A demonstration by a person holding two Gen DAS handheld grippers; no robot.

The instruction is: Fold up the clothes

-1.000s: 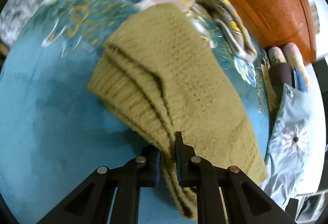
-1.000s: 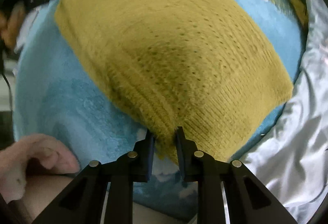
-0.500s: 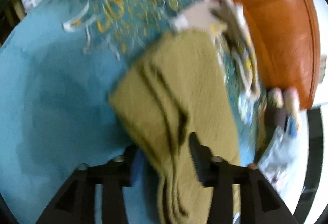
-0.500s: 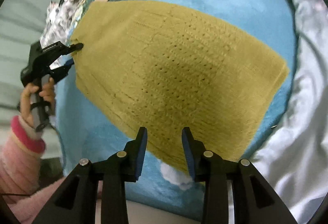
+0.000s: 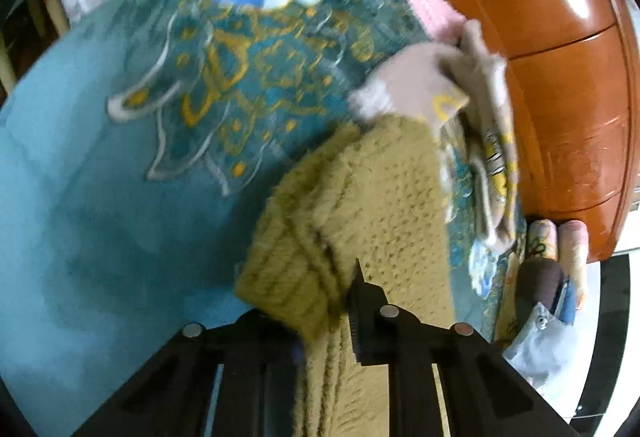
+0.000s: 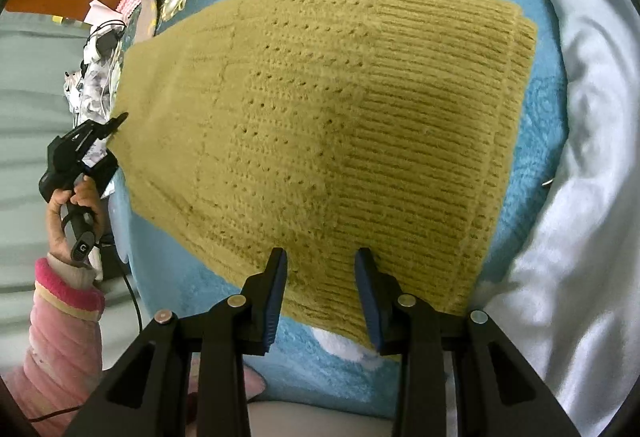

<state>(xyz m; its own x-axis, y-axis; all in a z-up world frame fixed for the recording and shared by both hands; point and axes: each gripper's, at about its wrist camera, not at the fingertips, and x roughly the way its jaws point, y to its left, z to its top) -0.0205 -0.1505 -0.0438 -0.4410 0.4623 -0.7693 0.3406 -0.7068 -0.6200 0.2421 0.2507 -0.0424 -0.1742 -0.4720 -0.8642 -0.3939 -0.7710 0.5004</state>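
Observation:
An olive-yellow knitted sweater lies folded flat on a blue blanket. My right gripper is open and empty, its fingers just above the sweater's near ribbed edge. My left gripper has its jaws parted with the sweater's thick folded edge between them; the left finger is hidden under the knit. In the right wrist view the left gripper touches the sweater's far left edge, held by a hand in a pink sleeve.
A beige and yellow garment lies crumpled beyond the sweater, beside an orange wooden headboard. A patterned teal blanket covers the bed. A white satin quilt lies at the right. A light denim garment sits lower right.
Both grippers have opened and let go of the sweater, which now lies flat. My right gripper has drawn back from the edge. My left gripper has swung towards the headboard.

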